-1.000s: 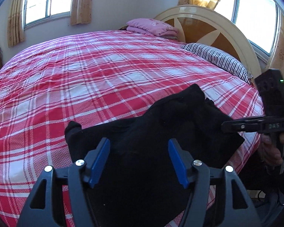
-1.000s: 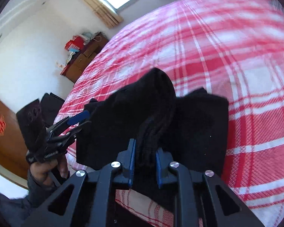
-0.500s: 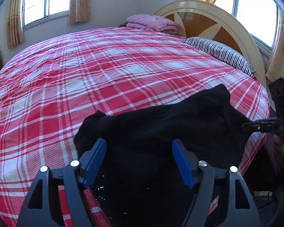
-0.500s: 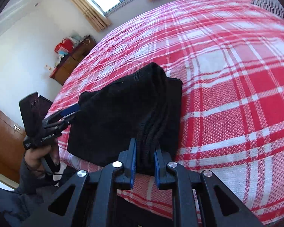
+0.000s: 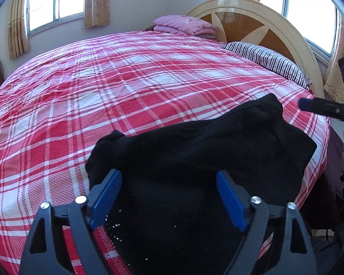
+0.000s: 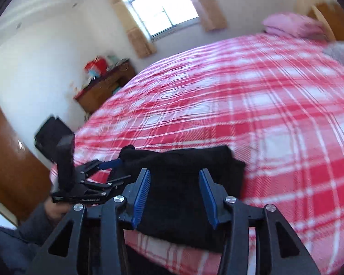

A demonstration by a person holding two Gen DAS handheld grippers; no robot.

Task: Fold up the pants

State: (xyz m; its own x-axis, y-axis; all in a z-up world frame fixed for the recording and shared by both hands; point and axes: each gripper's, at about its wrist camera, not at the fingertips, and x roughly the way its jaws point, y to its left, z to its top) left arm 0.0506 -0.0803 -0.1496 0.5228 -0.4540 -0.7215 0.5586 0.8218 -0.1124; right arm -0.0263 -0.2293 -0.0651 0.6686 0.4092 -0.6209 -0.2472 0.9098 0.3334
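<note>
Left wrist view: the left tongs (image 5: 168, 200) hang spread wide and empty over the black pants (image 5: 195, 160), which lie as a folded bundle on the plaid bed (image 5: 103, 96) near its front edge. Right wrist view: the right tongs (image 6: 175, 197) were pinching the thick fold half a second ago and are now apart with nothing in them, so I'd guess the fold has been laid down and is about finished, maybe just some tidying left.
</note>
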